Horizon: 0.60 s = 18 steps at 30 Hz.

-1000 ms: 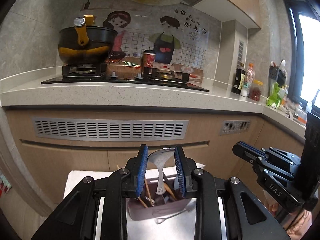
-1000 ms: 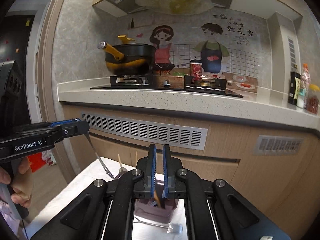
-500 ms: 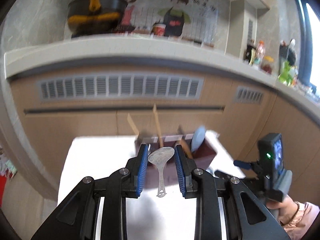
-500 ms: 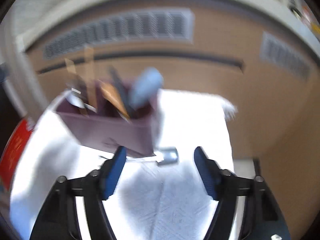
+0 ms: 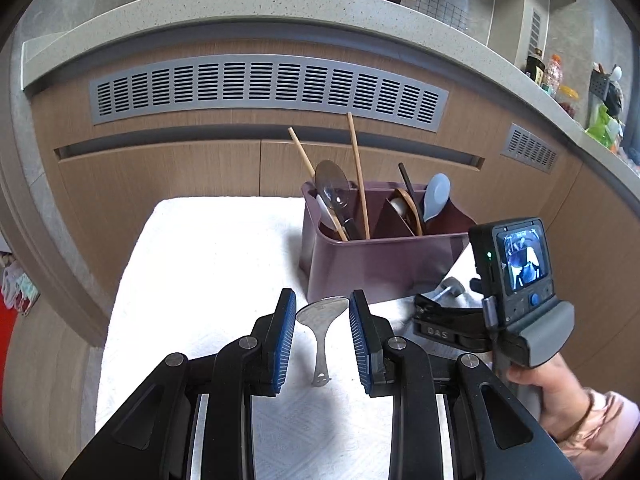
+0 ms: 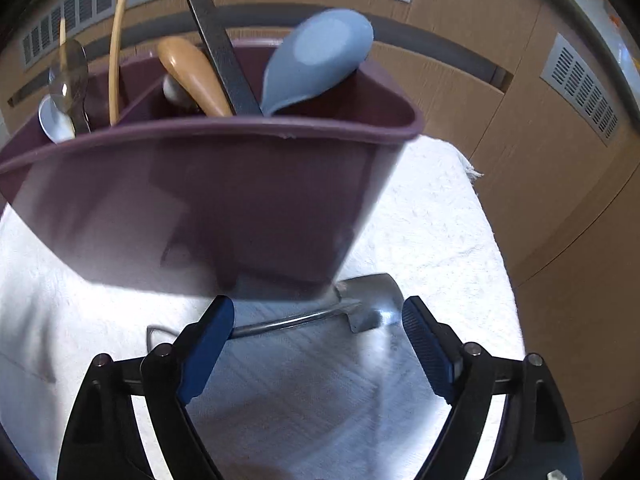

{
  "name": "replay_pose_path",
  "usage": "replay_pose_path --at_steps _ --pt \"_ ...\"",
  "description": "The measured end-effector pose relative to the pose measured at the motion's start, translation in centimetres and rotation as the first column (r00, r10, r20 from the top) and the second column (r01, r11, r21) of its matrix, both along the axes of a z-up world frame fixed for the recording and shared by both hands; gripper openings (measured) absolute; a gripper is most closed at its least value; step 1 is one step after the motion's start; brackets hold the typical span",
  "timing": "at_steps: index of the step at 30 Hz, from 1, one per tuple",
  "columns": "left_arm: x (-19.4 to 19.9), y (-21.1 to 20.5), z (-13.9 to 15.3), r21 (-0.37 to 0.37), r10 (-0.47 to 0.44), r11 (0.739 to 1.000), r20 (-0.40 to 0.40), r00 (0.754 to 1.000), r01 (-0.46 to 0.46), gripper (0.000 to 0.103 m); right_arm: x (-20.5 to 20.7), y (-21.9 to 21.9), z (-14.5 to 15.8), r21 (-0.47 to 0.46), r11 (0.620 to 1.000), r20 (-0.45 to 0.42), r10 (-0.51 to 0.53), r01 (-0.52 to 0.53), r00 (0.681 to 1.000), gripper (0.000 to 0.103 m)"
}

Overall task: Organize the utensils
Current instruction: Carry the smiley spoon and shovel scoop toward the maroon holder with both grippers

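My left gripper [image 5: 322, 298] is shut on the bowl of a metal spoon [image 5: 320, 344], whose handle hangs down over the white towel [image 5: 208, 264]. A purple caddy [image 5: 380, 256] stands just beyond it, holding chopsticks, a clear spoon, a wooden spoon, a black handle and a blue spoon [image 5: 436, 196]. My right gripper [image 6: 318, 306] points down right in front of the caddy [image 6: 200, 184], and its jaws are opening wide. A metal scoop [image 6: 368, 304] lies flat on the towel between the fingers, untouched. Its thin handle runs left behind the left pad.
The towel-covered table stands against wooden cabinet fronts [image 5: 160, 168] with grey vent grilles, under a speckled counter edge [image 5: 240, 0]. A person's hand [image 5: 548, 376] holds the right gripper's handle at the table's right side. Bare towel lies left of the caddy.
Both grippers have dropped from counter height to just above the towel and tilted downward. The right jaws went from shut to wide apart. The left keeps its hold on the spoon.
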<state>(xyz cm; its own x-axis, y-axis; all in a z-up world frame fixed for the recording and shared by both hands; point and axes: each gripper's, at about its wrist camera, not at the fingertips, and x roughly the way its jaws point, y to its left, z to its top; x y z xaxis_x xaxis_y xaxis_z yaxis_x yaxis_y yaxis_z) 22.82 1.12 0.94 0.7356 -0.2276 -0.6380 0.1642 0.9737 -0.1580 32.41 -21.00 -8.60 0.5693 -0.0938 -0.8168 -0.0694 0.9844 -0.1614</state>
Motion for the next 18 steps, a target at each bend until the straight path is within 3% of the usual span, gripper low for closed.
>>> replay_pose_path --at_steps 3,8,13,16,18 --pt "0.1 0.1 -0.1 -0.006 -0.009 1.000 -0.006 1.000 0.009 0.028 -0.7 -0.9 -0.3 -0.050 0.998 -0.022 0.030 -0.031 0.999 0.083" --pt "0.2 0.3 -0.1 -0.023 -0.014 1.000 -0.008 1.000 0.013 0.028 -3.3 -4.6 0.0 -0.045 0.998 -0.021 0.046 -0.047 0.999 0.082" --pt "0.3 0.6 -0.4 -0.040 -0.014 0.999 -0.020 1.000 0.013 0.028 -5.5 -7.5 1.1 0.047 0.999 0.035 0.023 -0.025 0.999 0.078" --pt "0.3 0.7 -0.7 -0.046 -0.009 0.999 -0.030 1.000 0.008 0.028 -4.0 -7.3 0.7 0.156 0.987 -0.023 -0.020 0.023 1.000 0.063" --pt "0.2 0.8 -0.8 -0.051 -0.007 0.999 -0.038 0.999 0.005 0.028 -3.2 -7.2 0.1 0.228 0.971 -0.075 -0.063 0.078 0.995 0.061"
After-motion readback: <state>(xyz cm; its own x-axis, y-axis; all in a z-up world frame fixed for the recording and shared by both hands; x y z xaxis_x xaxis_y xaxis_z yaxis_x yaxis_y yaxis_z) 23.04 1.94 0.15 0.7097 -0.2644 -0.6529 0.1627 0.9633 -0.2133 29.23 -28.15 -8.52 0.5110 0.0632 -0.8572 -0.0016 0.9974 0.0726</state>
